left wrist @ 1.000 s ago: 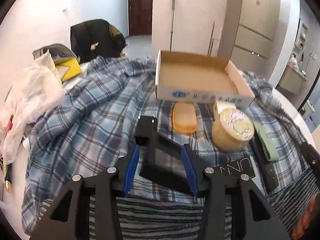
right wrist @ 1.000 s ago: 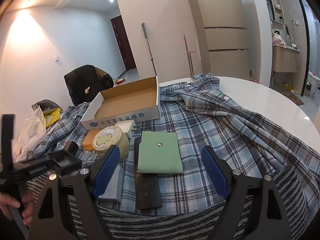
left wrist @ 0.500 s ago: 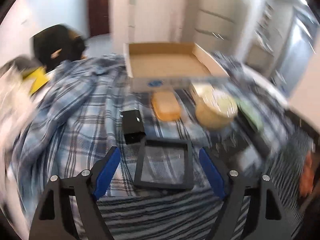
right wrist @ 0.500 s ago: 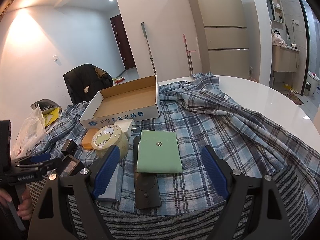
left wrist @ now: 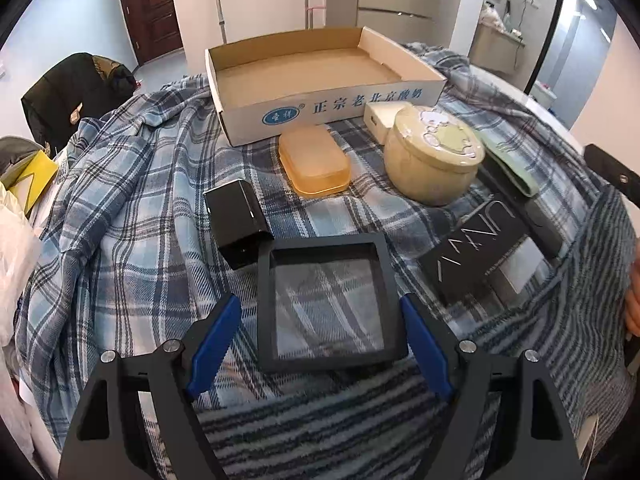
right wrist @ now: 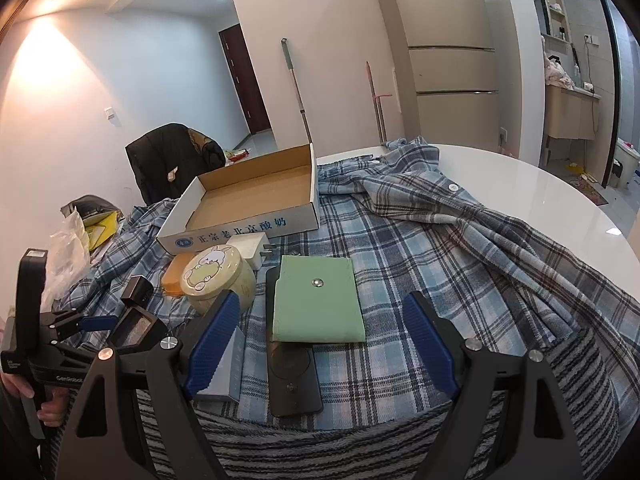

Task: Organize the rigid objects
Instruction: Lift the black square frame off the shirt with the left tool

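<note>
A black square frame (left wrist: pixel 328 300) with a clear window lies flat on the plaid cloth between the blue fingers of my left gripper (left wrist: pixel 320 300), which is open; a gap shows at its left finger. Beyond the frame lie a small black box (left wrist: pixel 238 224), an orange soap case (left wrist: pixel 314 164), a cream round tin (left wrist: pixel 432 160), a white charger (left wrist: pixel 380 118) and a lettered black box (left wrist: pixel 476 256). The empty cardboard box (left wrist: pixel 340 108) stands behind them. My right gripper (right wrist: pixel 322 300) hovers open over a green pouch (right wrist: pixel 318 300) and a flat black device (right wrist: pixel 294 380).
A plaid shirt (right wrist: pixel 460 240) covers most of the round white table (right wrist: pixel 520 192), with a striped cloth (right wrist: pixel 360 448) along the near edge. A plastic bag (left wrist: pixel 12 248) and yellow item (left wrist: pixel 28 176) sit far left. A chair with a dark jacket (right wrist: pixel 172 160) stands behind.
My left gripper opened and let go of the black frame, which now lies flat between its fingers. The left hand sank and rolled. The right gripper stayed still.
</note>
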Tool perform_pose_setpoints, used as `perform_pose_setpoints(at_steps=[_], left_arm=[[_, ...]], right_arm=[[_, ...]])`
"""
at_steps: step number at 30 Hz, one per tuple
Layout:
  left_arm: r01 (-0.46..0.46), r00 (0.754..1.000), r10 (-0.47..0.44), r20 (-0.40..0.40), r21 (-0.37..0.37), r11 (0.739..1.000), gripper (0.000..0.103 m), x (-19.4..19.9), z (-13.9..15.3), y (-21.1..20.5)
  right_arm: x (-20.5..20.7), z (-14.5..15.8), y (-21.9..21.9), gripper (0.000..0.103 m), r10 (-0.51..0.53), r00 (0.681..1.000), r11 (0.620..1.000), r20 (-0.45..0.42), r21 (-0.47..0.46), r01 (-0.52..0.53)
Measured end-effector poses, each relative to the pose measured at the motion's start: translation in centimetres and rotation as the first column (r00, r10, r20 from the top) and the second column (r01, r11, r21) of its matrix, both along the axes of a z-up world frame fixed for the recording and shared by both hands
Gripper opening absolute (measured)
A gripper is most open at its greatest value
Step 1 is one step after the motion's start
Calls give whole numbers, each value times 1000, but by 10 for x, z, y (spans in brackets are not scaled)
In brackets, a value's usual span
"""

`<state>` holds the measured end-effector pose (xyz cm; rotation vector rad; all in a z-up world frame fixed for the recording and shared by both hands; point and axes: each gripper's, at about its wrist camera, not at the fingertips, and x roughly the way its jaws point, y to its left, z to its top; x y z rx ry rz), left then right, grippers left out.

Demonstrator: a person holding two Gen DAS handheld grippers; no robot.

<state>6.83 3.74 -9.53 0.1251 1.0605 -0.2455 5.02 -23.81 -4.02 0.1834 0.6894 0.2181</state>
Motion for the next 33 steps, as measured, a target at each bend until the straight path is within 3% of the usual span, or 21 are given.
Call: perform_pose_setpoints(at_steps=[7, 11, 14, 22, 33], left_arm=[[-38, 998, 39, -45, 20, 999, 83, 12, -8, -4], [-46, 999, 46, -24, 12, 999, 83, 9, -8, -2], [-39, 999, 39, 2, 12, 999, 72, 5, -5, -4], [-44, 997, 44, 67, 8, 999, 72, -3, 6, -3], [-78, 995, 79, 63, -17, 997, 72, -6, 10, 5]], right_arm=[[1, -1, -2, 83, -9, 1000, 1000, -9, 5, 9], [1, -1, -2, 83, -6, 1000, 1000, -14, 2, 6], [1, -2, -1, 83, -5, 1000, 1000, -14, 1, 5], [2, -3, -1, 83, -9, 1000, 1000, -22, 2, 9], [1, -1, -2, 83, -10, 1000, 1000, -17, 3, 10]])
